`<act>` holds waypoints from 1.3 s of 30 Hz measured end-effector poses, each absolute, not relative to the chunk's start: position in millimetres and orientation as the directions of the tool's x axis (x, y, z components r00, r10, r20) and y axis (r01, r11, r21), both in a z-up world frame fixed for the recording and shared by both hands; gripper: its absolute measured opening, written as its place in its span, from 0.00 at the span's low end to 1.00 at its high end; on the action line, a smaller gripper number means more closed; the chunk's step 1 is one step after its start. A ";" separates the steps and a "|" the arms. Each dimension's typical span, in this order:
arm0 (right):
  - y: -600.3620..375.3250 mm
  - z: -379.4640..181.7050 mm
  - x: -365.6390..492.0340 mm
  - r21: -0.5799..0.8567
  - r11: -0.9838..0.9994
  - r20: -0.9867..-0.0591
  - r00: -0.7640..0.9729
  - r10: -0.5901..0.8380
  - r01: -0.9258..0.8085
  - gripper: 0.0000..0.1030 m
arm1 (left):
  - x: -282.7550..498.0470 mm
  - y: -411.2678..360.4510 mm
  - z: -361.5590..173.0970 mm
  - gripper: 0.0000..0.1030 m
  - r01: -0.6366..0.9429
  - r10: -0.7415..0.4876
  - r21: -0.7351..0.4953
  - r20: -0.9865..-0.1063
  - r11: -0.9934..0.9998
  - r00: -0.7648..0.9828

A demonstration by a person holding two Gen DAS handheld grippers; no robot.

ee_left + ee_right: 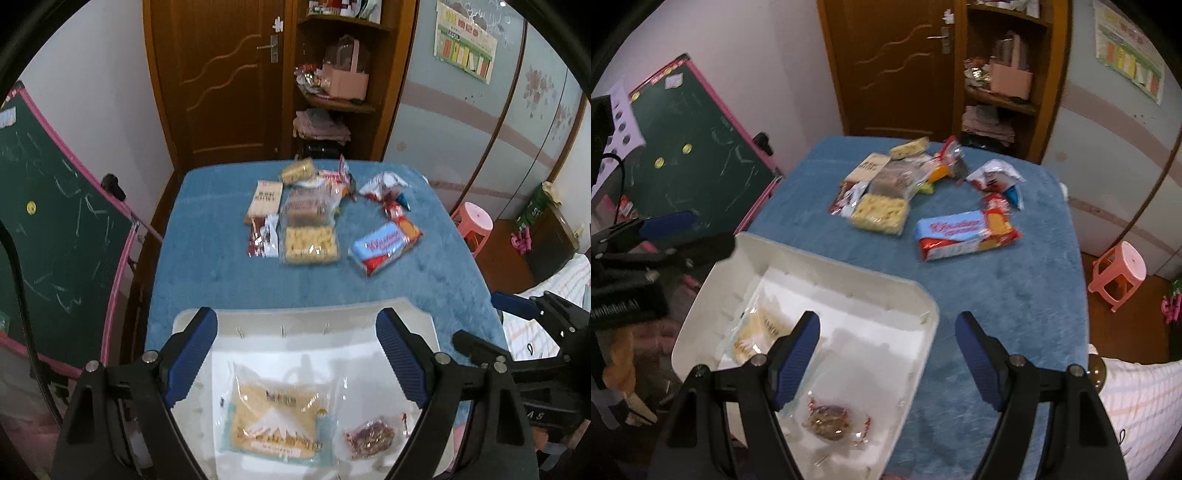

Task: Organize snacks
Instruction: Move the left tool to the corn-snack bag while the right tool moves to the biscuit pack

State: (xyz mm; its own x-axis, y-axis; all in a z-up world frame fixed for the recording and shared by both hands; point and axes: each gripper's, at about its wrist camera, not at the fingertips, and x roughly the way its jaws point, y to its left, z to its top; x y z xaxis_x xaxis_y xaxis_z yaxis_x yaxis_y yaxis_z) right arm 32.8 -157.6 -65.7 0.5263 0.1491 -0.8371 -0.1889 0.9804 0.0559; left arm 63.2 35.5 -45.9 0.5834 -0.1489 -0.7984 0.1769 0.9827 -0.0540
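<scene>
Left hand-held gripper (297,325) and right hand-held gripper (886,328) both gape wide, 2 blue-padded fingers each, gripping nothing.

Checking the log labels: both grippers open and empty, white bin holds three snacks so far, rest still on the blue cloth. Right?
One error: the white bin holds two snacks, not three: a yellow biscuit pack and a small clear-wrapped brown sweet, as both wrist views show. The left gripper and right gripper are open and empty; the rest lie on the blue cloth.
</scene>
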 end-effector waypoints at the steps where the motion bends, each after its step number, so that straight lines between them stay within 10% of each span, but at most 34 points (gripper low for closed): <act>1: -161.3 -62.4 35.2 0.053 0.982 -0.834 0.533 0.142 -0.180 0.74 | 67.1 35.5 -41.5 0.85 0.177 -0.146 -0.050 -0.795 0.983 0.589; 14: -207.7 -39.8 81.8 0.121 0.989 -0.827 0.542 0.150 -0.090 0.74 | 110.7 23.1 -27.3 0.85 0.186 -0.081 0.050 -0.770 0.981 0.633; 39: -251.3 -143.6 212.8 0.251 0.939 -0.930 0.328 0.167 0.236 0.74 | 265.2 -12.9 -160.4 0.84 0.011 0.025 0.033 -0.904 0.999 0.427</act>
State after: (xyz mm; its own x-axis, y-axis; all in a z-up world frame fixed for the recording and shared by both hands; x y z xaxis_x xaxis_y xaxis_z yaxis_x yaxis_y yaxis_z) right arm 212.8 -251.3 -143.6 0.3282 0.1665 -0.9298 0.2362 0.9386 0.2515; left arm 265.2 -12.9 -160.4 0.4272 0.0249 -0.9038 0.0108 0.9994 0.0326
